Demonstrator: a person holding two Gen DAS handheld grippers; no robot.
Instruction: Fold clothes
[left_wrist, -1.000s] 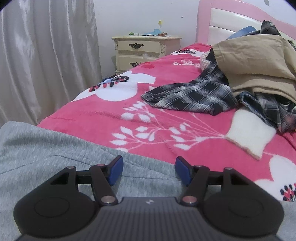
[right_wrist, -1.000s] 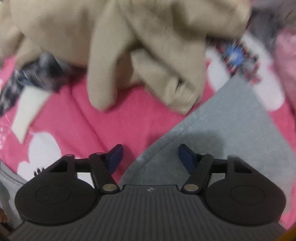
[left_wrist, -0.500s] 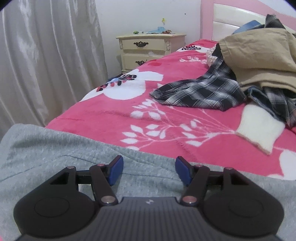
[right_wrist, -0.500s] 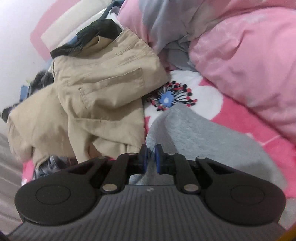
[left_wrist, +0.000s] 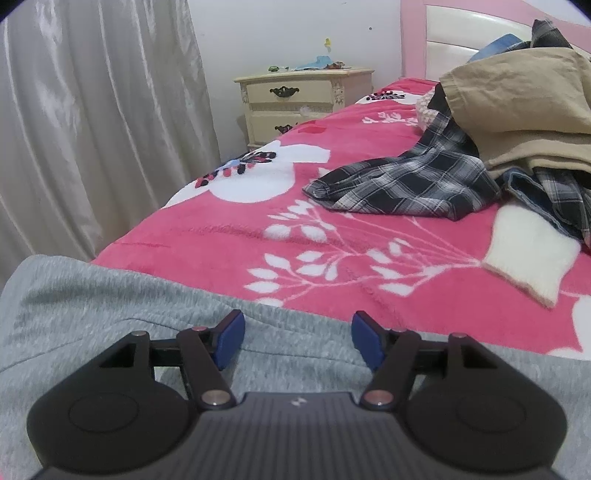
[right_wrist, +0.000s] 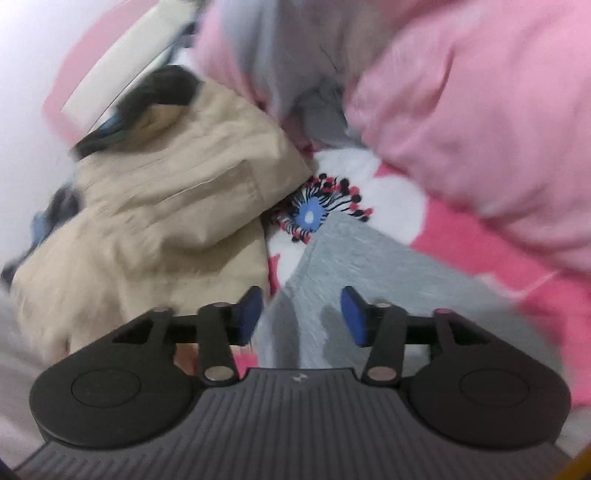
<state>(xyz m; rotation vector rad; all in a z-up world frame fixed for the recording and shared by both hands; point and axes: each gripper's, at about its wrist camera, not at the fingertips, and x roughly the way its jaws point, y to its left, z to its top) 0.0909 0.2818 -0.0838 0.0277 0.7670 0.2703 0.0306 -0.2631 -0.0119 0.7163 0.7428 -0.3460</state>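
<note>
A: Where is the grey top (left_wrist: 110, 314)?
B: Flat on the near bed (left_wrist: 229, 236), ready for folding. My left gripper (left_wrist: 297, 338) hangs over it, jaws apart, empty. My right gripper (right_wrist: 301, 315) has just been opening, holding nothing.

even, soft indoor light, no glare. left wrist view sharp, straight lines bowing toward dark rounded corners. right wrist view smeared with motion blur, worst along the top edge; the right gripper (right_wrist: 301, 314) itself stays crisp and drops a faint shadow on the grey garment (right_wrist: 369, 266).
</note>
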